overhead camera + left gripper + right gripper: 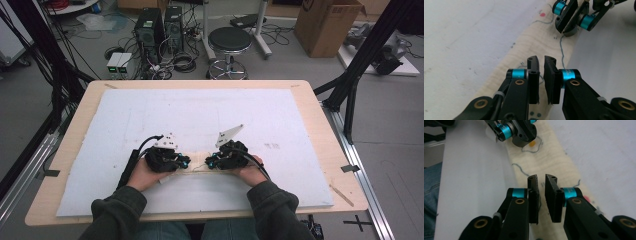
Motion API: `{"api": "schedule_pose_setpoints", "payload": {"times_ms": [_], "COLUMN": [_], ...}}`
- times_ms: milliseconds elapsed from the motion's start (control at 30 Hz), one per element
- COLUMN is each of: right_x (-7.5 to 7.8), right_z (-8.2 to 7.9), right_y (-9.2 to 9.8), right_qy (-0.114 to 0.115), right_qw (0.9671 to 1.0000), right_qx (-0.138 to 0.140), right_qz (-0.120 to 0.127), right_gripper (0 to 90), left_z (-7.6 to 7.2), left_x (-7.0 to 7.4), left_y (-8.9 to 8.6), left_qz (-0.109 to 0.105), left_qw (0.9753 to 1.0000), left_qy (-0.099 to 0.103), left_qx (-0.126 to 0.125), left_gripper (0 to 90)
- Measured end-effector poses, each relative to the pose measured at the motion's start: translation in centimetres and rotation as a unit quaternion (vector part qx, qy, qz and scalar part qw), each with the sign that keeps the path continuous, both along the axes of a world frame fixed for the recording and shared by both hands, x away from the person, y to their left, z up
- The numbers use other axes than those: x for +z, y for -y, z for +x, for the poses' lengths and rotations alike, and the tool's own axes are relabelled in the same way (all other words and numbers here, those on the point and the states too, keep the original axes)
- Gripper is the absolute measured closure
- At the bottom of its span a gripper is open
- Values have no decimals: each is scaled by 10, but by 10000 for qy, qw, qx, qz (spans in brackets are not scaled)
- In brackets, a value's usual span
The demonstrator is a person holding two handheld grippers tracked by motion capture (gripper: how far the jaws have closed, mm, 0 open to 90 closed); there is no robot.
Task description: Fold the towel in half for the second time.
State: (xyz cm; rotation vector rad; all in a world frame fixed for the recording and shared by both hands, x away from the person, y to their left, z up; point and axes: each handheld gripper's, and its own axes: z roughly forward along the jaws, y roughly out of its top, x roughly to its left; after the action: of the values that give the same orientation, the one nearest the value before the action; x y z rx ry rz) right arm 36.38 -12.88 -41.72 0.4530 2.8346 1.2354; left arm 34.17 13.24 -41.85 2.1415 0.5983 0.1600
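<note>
Both tools down low over a pale wooden strip (pixel 199 167) lying flat on the white foam sheet (pixel 210 120) that covers the bench. Left tool (pixel 541 65) tip poised just above the strip, jaws nearly together with a thin slit between them, pinching nothing visible. Right tool (pixel 541 183) likewise: jaws a narrow gap apart, nothing between them. Facing each other tip to tip along the strip, each visible beyond the other's jaws.

A thin blue thread (pixel 562 51) wandering over the strip's surface, running from just ahead and right of the left tool toward the far tool; in the right gripper view, the same thread (pixel 519 167) curling ahead and left of the jaws, and passing close under them. Coloured dots on the wood, a pink one (pixel 542 14) far ahead of the left tool.

Probable step: lining up to pick the thread off the strip, grasp not yet made. Next move likely calls for lowering each tip onto the thread, straddling it squarely, then closing gently; thread thin and flat against the wood, so easy to miss or to pin rather than lift.
</note>
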Motion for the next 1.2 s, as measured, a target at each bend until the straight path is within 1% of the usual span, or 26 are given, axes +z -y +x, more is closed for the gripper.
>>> {"api": "schedule_pose_setpoints", "payload": {"times_ms": [33, 67, 133, 167, 200, 267, 300, 333, 367, 433, 467, 500, 733, 767, 833, 867, 933, 1000, 1033, 1100, 1200], "right_x": [3, 4, 5, 4, 1, -3, -4, -5, -7, -9, -10, -10, -10, -10, -10, -10, -10, -10, -10, -10, -11], "right_z": [1, 2, 5, 6, 7, 6, 5, 5, 4, 2, 2, 1, -1, -1, -2, -2, -3, -4, -5, -6, -7], "right_y": [-1, -1, -2, -2, -3, -5, -6, -7, -8, -9, -8, -7, 3, 5, 10, 13, 19, 26, 30, 37, 48], "right_qy": [2, 18, 110, 85, 44, 78, 108, 183, 210, 199, 252, 240, 227, 261, 242, 285, 297, 306, 333, 326, 331], "right_qw": [10000, 10000, 9999, 9999, 9999, 9993, 9990, 9987, 9984, 9978, 9977, 9976, 9978, 9977, 9978, 9977, 9976, 9974, 9974, 9973, 9970], "right_qx": [-23, -46, -80, -113, -122, -143, -119, -96, -81, -101, -103, -117, -165, -152, -175, -200, -225, -275, -272, -328, -409], "right_qz": [35, 67, 29, -15, -96, -345, -424, -474, -528, -623, -623, -634, -604, -606, -598, -584, -591, -592, -574, -565, -568], "right_gripper": [784, 772, 740, 719, 697, 652, 635, 618, 605, 584, 572, 563, 511, 508, 497, 497, 493, 491, 489, 486, 484], "left_z": [1, 2, 4, 4, 4, 5, 5, 5, 6, 5, 4, 3, 0, 0, -1, -1, -1, -2, -2, -2, -3], "left_x": [0, 0, -3, -5, -6, -8, -9, -10, -11, -13, -13, -14, -16, -16, -16, -15, -15, -16, -15, -16, -16], "left_y": [-1, -3, -7, -8, -9, -13, -14, -16, -17, -20, -22, -23, -33, -34, -36, -37, -39, -40, -42, -43, -45], "left_qz": [-67, -77, 8, 64, 125, 240, 273, 294, 331, 389, 424, 455, 479, 488, 498, 521, 548, 506, 558, 526, 532], "left_qw": [10000, 10000, 10000, 9999, 9998, 9996, 9995, 9994, 9993, 9990, 9989, 9988, 9987, 9987, 9987, 9986, 9984, 9986, 9983, 9985, 9984], "left_qy": [-25, -45, -76, -114, -116, -137, -150, -179, -186, -197, -198, -178, -162, -138, -139, -124, -120, -113, -105, -110, -113], "left_qx": [18, 41, 32, 15, 35, 3, 2, 3, -21, -29, -30, -46, 13, 8, 48, 44, 70, 105, 92, 115, 150], "left_gripper": [794, 794, 775, 767, 758, 736, 728, 718, 707, 685, 670, 655, 583, 576, 568, 566, 558, 551, 550, 547, 542]}}
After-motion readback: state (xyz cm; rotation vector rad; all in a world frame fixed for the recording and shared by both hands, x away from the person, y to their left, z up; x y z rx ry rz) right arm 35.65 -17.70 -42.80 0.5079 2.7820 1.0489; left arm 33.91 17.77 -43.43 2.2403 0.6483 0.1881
